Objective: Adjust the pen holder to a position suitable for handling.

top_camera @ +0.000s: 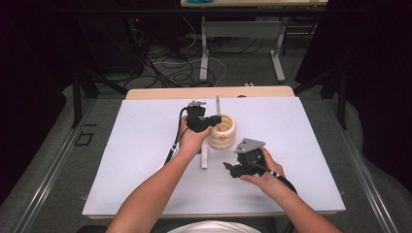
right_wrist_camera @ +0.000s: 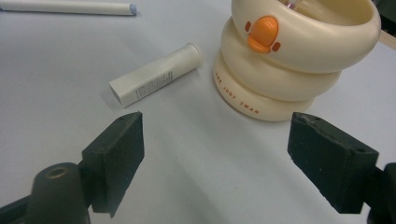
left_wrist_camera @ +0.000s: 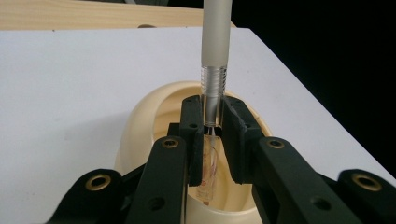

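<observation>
Left gripper [left_wrist_camera: 212, 140] clenched on pen [left_wrist_camera: 215, 60], upright above holder [left_wrist_camera: 140, 121], evidently for insertion. Right gripper [right_wrist_camera: 215, 158] released near holder; tube [right_wrist_camera: 156, 74] beside it.

The desk [top_camera: 136, 160] is big and flat, with a pale white top. It fills the middle of the high view, and a strip of light wood runs along its far edge. A cream holder [top_camera: 222, 130] shaped like stacked rings stands on the desk, a little above the middle of the frame. It has an orange duck bill on its front. A short white tube [top_camera: 204, 157] lies flat on the desk just below and left of the holder, close to it. In the right gripper view, a long white pen [right_wrist_camera: 70, 7] lies on the desk at the upper left.
</observation>
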A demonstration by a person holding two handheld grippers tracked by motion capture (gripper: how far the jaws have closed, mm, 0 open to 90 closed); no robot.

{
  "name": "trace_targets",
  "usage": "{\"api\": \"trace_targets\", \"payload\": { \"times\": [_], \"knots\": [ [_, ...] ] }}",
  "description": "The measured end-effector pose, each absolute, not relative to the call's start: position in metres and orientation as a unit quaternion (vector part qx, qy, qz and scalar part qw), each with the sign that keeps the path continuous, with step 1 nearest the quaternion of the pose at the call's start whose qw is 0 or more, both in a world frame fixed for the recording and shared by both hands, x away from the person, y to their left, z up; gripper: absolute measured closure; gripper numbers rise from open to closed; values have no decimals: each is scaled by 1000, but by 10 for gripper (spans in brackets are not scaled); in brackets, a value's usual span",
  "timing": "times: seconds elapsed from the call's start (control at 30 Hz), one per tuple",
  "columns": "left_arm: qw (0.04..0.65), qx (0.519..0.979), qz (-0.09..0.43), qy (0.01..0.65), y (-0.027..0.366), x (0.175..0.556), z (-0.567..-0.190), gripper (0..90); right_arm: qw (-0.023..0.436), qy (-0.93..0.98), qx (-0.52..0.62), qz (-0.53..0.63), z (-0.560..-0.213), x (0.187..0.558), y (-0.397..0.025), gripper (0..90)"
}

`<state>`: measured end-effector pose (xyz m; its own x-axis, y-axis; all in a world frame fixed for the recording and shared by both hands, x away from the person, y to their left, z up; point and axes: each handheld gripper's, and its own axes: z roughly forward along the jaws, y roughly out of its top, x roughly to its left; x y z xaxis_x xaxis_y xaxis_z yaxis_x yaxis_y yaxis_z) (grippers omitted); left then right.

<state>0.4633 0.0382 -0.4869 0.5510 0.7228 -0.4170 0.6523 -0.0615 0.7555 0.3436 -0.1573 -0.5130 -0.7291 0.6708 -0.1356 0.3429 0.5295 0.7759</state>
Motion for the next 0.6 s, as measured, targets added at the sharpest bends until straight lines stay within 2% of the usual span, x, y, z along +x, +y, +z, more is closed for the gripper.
{"api": "trace_targets", "payload": {
  "times": [0.33,0.6],
  "knots": [
    [476,729,13,492,37,464,-490,790,213,850,295,381,-513,344,-158,183],
    [486,721,14,494,40,462,-484,692,214,850,295,380,-513,344,-159,183]
  ]
}}
